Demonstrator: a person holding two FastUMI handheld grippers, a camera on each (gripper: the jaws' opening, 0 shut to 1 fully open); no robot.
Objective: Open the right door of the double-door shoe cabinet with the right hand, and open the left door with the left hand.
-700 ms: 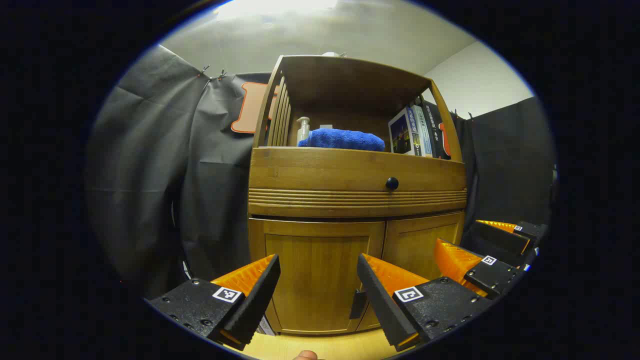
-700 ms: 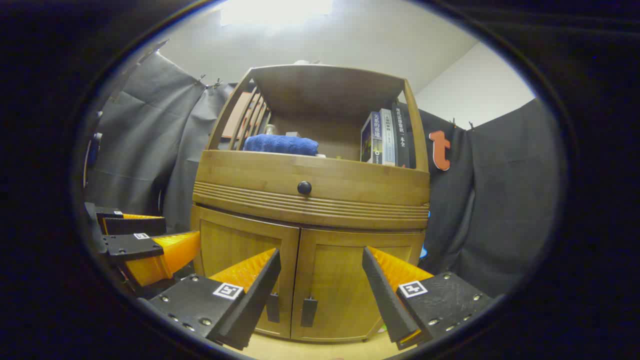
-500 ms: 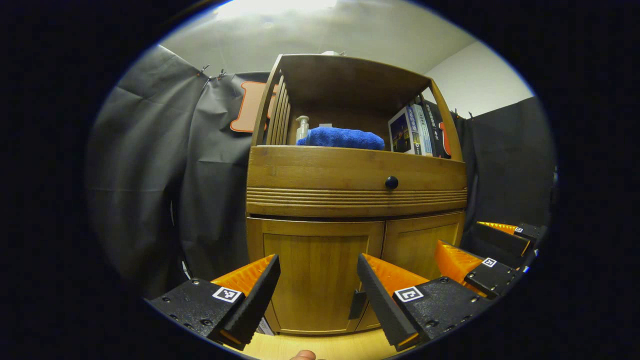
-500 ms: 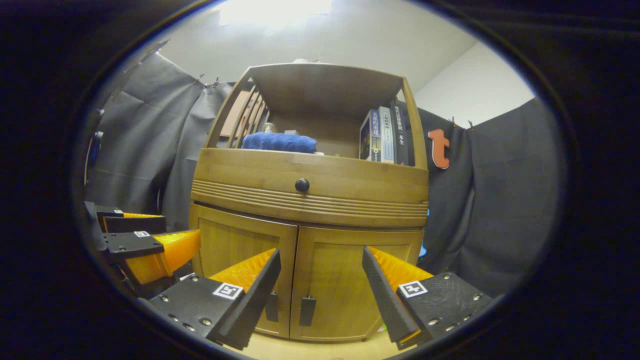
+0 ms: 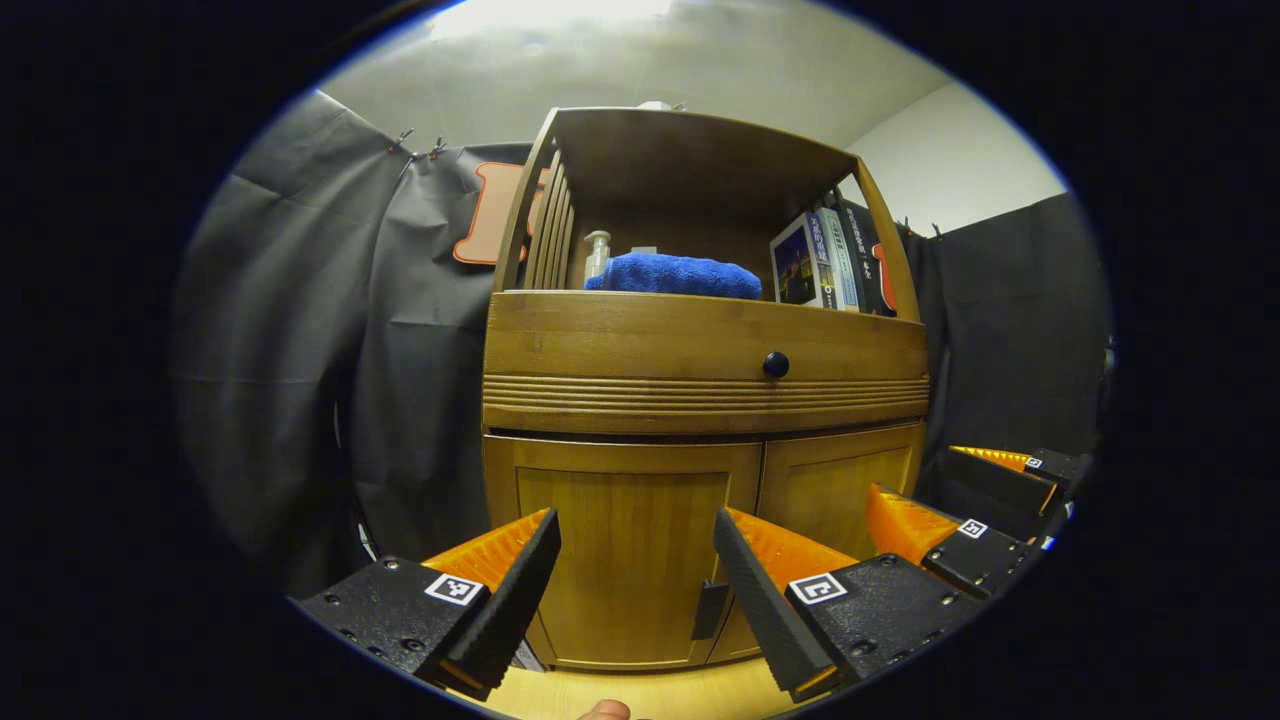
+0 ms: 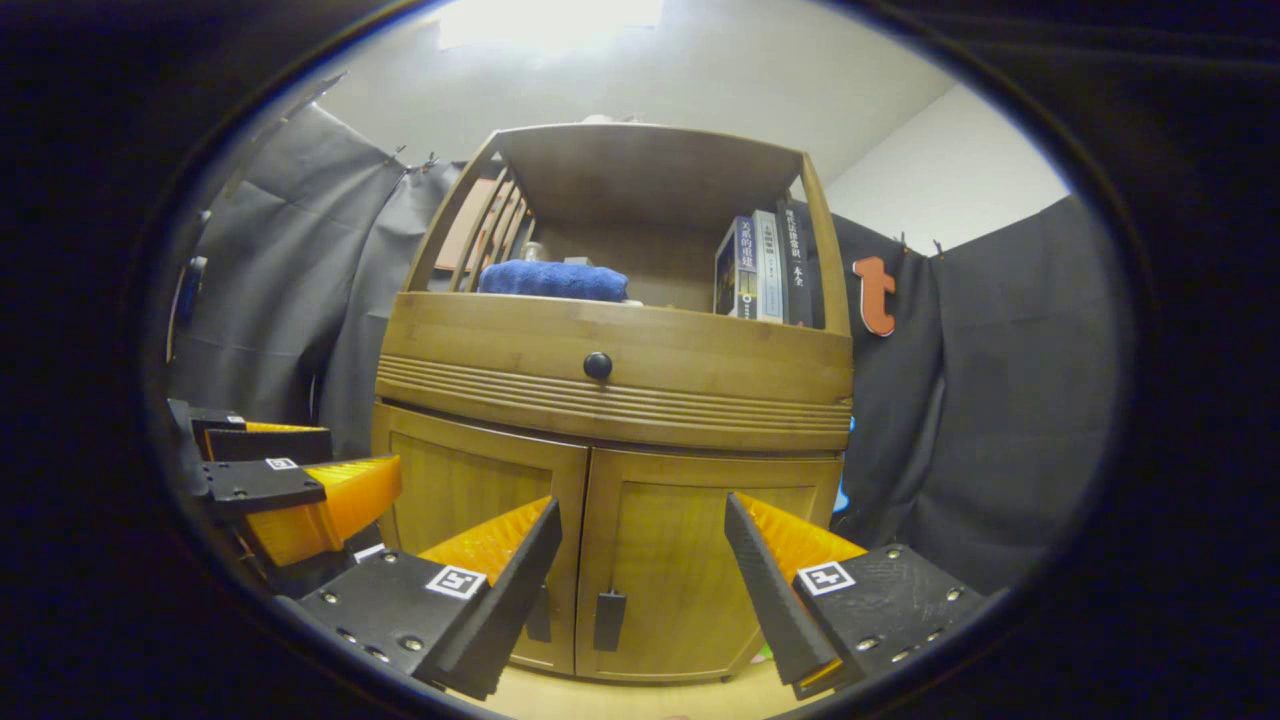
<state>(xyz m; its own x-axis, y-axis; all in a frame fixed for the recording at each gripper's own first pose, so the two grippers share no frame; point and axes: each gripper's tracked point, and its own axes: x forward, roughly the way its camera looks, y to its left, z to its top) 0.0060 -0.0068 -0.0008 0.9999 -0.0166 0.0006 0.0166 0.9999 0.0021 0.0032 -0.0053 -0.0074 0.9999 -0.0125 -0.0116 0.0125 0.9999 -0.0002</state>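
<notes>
Both doors of the shoe cabinet point(image 6: 610, 400) are seen closed, so the approach step is judged to be in hand. The right gripper point(image 6: 640, 590) is held released, spread before the right door point(image 6: 690, 570), whose dark handle point(image 6: 608, 620) sits low by the centre seam. The left gripper point(image 5: 635, 590) is likewise held released before the left door point(image 5: 620, 560); its handle point(image 5: 708, 610) is partly hidden, apparently beside the seam. Next, the right handle must be reached, clamped and pulled outward.
</notes>
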